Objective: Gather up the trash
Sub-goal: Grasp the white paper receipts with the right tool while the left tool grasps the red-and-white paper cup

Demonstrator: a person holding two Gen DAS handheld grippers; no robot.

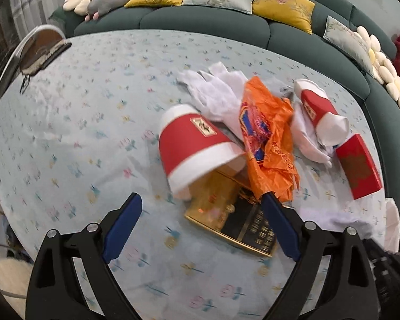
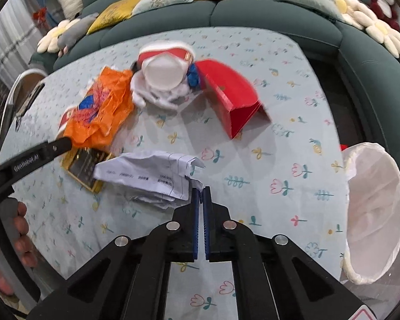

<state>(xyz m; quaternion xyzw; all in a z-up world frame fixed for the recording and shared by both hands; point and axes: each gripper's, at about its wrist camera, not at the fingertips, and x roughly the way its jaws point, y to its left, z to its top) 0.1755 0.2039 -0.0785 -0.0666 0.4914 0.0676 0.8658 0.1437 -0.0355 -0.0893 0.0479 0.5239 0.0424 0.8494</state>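
My left gripper (image 1: 201, 202) is open just above a gold and black box (image 1: 226, 213), with a tipped red and white paper cup (image 1: 194, 146) in front and an orange plastic wrapper (image 1: 269, 144) by its right finger. A second cup (image 1: 320, 109) lies on crumpled white tissue (image 1: 221, 90). A red box (image 1: 358, 166) lies right. My right gripper (image 2: 201, 189) is shut on the edge of a crumpled printed paper (image 2: 149, 173), a little above the table. The left gripper's finger also shows in the right wrist view (image 2: 53, 146).
A white-lined trash bin (image 2: 373, 213) stands off the table's right edge. The floral tablecloth (image 1: 80, 133) covers the table. A green sofa (image 1: 200, 18) with cushions wraps the far side. A round mirror (image 1: 37, 50) lies at the far left.
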